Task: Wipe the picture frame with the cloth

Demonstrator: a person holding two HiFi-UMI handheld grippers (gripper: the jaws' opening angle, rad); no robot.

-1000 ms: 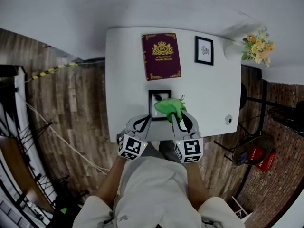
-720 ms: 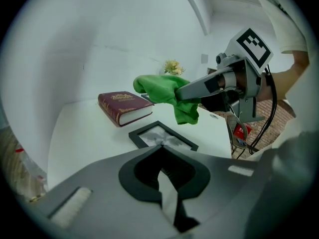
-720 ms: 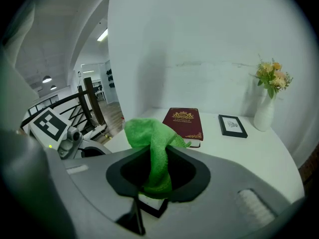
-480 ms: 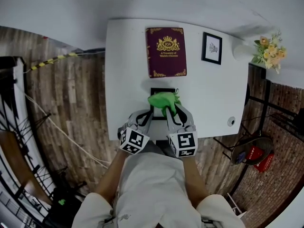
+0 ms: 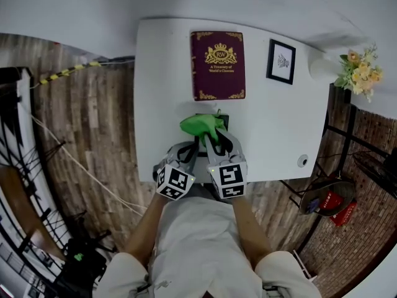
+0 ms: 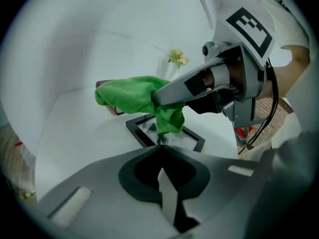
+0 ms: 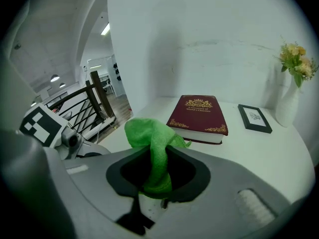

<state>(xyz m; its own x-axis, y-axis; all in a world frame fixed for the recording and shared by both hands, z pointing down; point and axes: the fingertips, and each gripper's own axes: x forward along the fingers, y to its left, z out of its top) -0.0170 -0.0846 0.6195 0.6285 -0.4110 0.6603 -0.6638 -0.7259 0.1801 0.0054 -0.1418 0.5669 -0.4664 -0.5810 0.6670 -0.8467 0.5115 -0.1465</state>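
Note:
A black picture frame (image 5: pixel 224 121) lies flat near the front edge of the white table (image 5: pixel 161 92). Most of it is hidden in the head view by a green cloth (image 5: pixel 200 126). My right gripper (image 5: pixel 214 143) is shut on the cloth (image 7: pixel 154 148), which bunches up above its jaws and hangs onto the frame. In the left gripper view the cloth (image 6: pixel 134 96) droops onto the frame (image 6: pixel 192 141). My left gripper (image 6: pixel 160 144) is shut, with its tips against the frame's near corner; it sits just left of the right gripper (image 6: pixel 199 86).
A maroon book (image 5: pixel 217 65) lies behind the frame. A second small black frame (image 5: pixel 281 61) is at the back right. A white vase with flowers (image 5: pixel 356 67) stands at the far right corner. Wooden floor surrounds the table.
The right gripper has dragged the green cloth leftward across the frame, from its right side to its left. The left gripper has stayed at the frame's near corner.

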